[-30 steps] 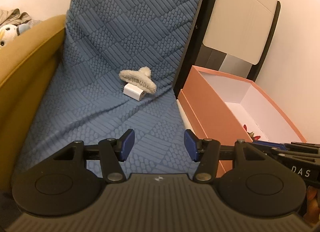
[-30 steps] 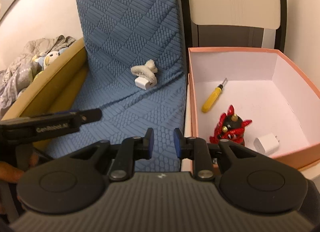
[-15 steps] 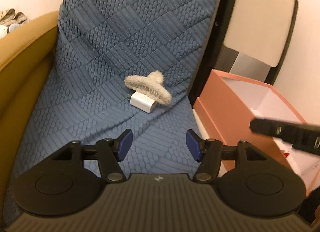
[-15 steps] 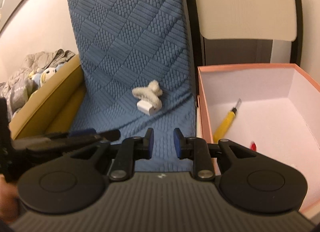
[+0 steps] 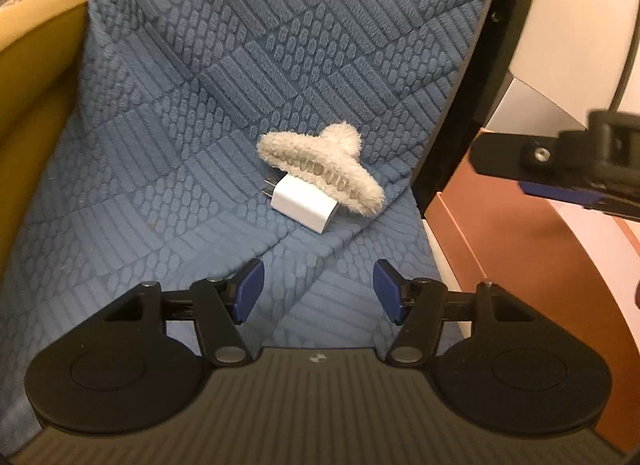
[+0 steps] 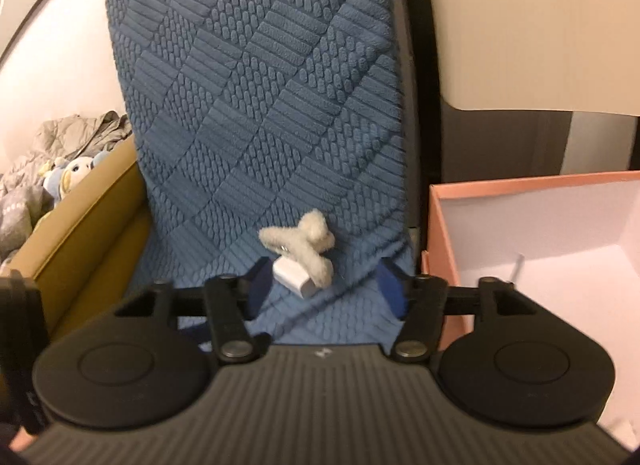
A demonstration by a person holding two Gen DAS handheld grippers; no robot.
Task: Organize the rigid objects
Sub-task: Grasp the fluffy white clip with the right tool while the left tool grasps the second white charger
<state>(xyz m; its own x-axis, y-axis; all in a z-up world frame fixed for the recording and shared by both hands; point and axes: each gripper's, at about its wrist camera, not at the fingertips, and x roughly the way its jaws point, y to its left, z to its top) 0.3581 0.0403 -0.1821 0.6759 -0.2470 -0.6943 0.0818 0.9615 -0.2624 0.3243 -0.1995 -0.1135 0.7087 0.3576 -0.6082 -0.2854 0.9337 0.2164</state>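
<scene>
A fuzzy beige hair clip [image 5: 320, 161] lies on a white plug charger [image 5: 304, 205] on the blue quilted cover [image 5: 200, 105]. My left gripper [image 5: 318, 289] hovers just short of them, open, with nothing between its fingers. The right gripper [image 6: 325, 287] points at the same hair clip [image 6: 300, 241] and charger [image 6: 292, 277]. Its jaws are opening and the pads touch neither. Its finger also shows from the side [image 5: 560, 169] in the left wrist view. The pink box [image 6: 520, 185] stands open on the right, with a thin metal shaft [image 6: 516, 265] poking up inside.
A mustard-yellow cushion edge [image 6: 80, 233] borders the blue cover on the left, with plush toys and clothes [image 6: 60, 169] behind it. A beige panel in a black frame [image 6: 520, 25] leans behind the box. The box's outer wall [image 5: 500, 245] sits close to my left gripper's right side.
Both grippers moved forward toward the hair clip and charger, which now look larger. The right gripper's jaws went from nearly shut to wide apart. The red figure and charger in the box left view.
</scene>
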